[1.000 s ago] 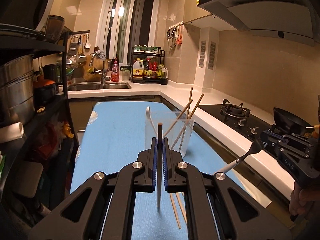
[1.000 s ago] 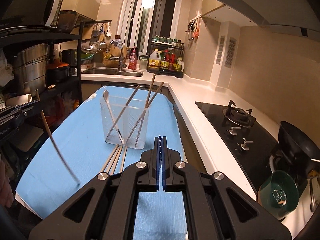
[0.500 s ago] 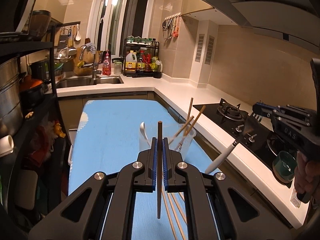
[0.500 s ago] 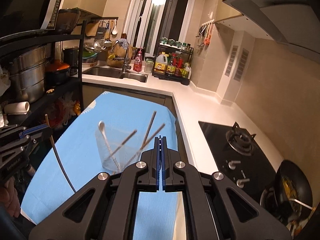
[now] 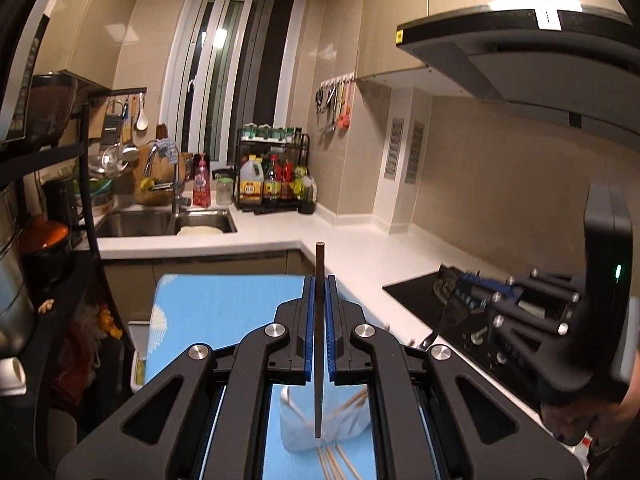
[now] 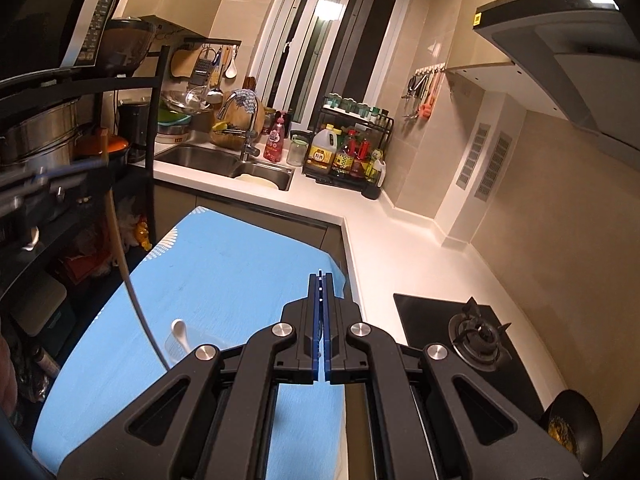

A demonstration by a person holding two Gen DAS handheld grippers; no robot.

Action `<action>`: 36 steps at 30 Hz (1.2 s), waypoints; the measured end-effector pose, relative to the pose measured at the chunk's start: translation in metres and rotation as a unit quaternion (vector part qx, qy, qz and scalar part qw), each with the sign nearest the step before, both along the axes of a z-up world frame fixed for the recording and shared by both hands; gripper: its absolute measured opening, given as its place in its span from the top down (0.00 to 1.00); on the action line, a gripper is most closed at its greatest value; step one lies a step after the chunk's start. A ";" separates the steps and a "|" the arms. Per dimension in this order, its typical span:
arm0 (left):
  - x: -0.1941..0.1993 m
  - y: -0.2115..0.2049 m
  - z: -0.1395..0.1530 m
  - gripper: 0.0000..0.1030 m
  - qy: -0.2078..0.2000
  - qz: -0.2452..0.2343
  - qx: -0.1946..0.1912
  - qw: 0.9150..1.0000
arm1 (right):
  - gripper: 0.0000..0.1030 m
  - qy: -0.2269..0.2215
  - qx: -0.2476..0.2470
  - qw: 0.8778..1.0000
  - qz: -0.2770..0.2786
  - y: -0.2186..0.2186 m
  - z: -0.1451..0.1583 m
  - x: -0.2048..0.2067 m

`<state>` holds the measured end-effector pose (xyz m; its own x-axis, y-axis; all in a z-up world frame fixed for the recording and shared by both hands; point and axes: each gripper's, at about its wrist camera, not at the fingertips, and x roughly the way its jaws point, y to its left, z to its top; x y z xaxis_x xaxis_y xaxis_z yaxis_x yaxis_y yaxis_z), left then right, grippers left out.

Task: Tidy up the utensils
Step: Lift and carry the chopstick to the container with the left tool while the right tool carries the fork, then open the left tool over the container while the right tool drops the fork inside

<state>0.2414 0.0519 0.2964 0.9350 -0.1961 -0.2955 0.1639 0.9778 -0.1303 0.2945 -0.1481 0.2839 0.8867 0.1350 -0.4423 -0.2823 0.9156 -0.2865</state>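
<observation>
Currently left gripper (image 5: 319,280) is clamping an upright chopstick (image 5: 319,344); right gripper (image 5: 460,294) is gripping a blurred fork (image 5: 448,318), jaws fully together.

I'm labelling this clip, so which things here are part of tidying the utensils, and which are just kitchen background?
Part of the job:
chopstick in the left gripper
fork in the right gripper
clear holder with a white spoon
loose chopsticks on the blue cloth

Just lying about:
sauce bottles
sink
stove
pan
</observation>
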 end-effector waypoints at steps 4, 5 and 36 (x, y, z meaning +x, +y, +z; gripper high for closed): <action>0.024 0.000 0.000 0.95 -0.005 -0.002 -0.003 1.000 | 0.99 0.009 -0.009 1.000 -0.004 0.005 -0.008 0.018; 0.030 -0.001 -0.004 0.95 -0.003 -0.004 -0.002 1.000 | 0.99 0.013 -0.010 1.000 -0.003 0.005 -0.011 0.021; -0.036 -0.007 -0.122 0.69 0.082 0.014 -0.007 0.996 | 0.71 0.017 0.084 0.996 0.002 -0.035 -0.070 -0.070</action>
<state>0.2054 0.0452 0.1742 0.8791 -0.1760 -0.4429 0.1126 0.9797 -0.1659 0.2244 -0.1834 0.2135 0.8709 0.2130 -0.4429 -0.2930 0.9486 -0.1199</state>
